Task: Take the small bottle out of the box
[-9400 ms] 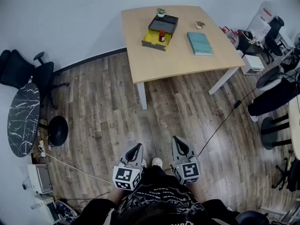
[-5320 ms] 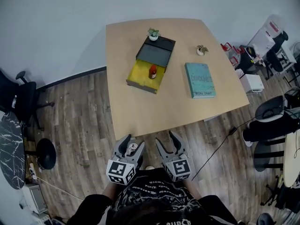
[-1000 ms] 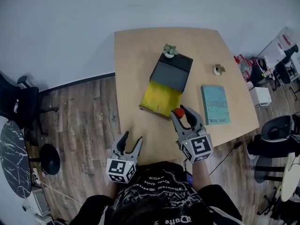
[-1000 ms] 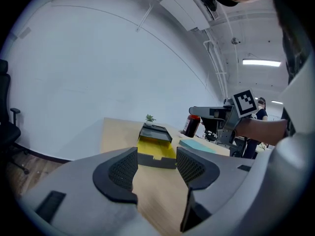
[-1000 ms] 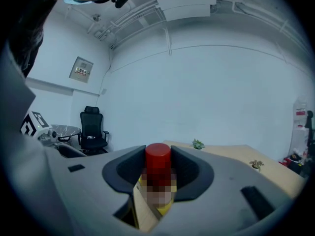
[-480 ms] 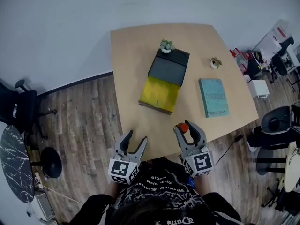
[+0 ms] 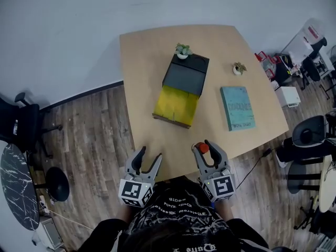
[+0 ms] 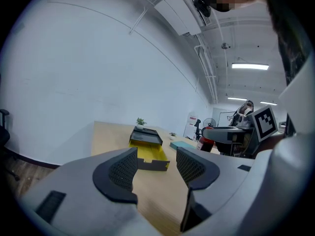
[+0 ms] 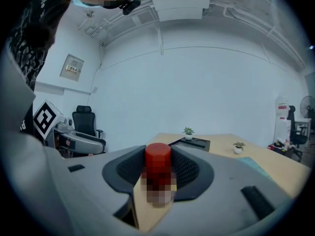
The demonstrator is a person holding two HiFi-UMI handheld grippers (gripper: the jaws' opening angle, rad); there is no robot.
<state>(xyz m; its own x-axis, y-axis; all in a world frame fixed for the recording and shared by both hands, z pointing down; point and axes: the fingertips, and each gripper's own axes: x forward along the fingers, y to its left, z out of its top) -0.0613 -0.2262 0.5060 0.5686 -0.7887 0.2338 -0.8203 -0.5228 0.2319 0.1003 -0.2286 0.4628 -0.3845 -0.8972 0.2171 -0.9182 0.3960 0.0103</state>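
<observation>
The small bottle with a red cap sits between the jaws of my right gripper, held upright over the table's near edge. In the right gripper view the small bottle fills the gap and both pads press on it. The box, yellow inside with a dark lid folded back, lies in the middle of the table and holds nothing I can see. My left gripper hovers at the table's near edge, open and holding nothing; the left gripper looks toward the box.
On the wooden table lie a teal book to the right, a small potted plant behind the box and another small plant near the right edge. Office chairs stand to the right, another chair to the left.
My right gripper has drawn the small bottle back from beside the box to the table's near edge. The left gripper stays near the edge, open.
</observation>
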